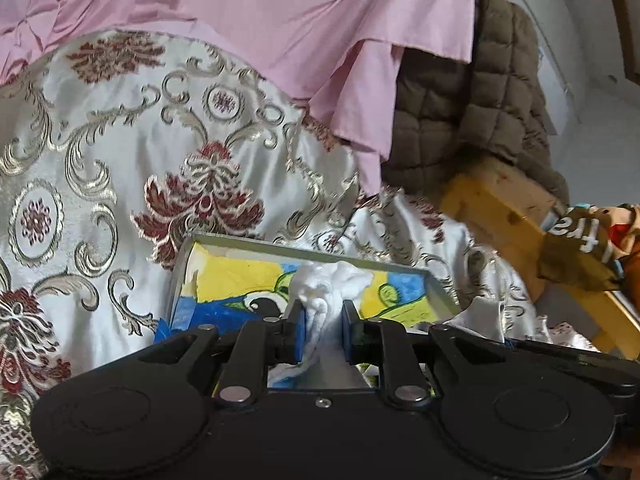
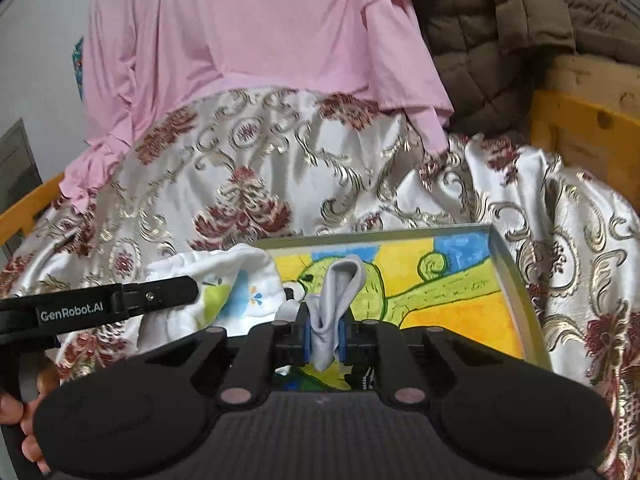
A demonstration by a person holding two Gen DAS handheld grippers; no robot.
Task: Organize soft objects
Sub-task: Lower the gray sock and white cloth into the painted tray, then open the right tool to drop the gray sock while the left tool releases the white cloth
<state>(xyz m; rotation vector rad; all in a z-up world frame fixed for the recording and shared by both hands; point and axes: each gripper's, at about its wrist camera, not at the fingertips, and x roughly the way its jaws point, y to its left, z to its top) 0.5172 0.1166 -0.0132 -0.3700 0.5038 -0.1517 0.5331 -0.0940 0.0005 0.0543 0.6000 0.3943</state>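
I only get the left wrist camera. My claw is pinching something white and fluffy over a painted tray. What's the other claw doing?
Observer: The right claw is shut on a grey cloth, held up over the same painted tray.
Operator: Is my white thing just plain white?
Observer: No. Seen from the right wrist camera, the white cloth around the tip of your left claw has a green and blue print on it.
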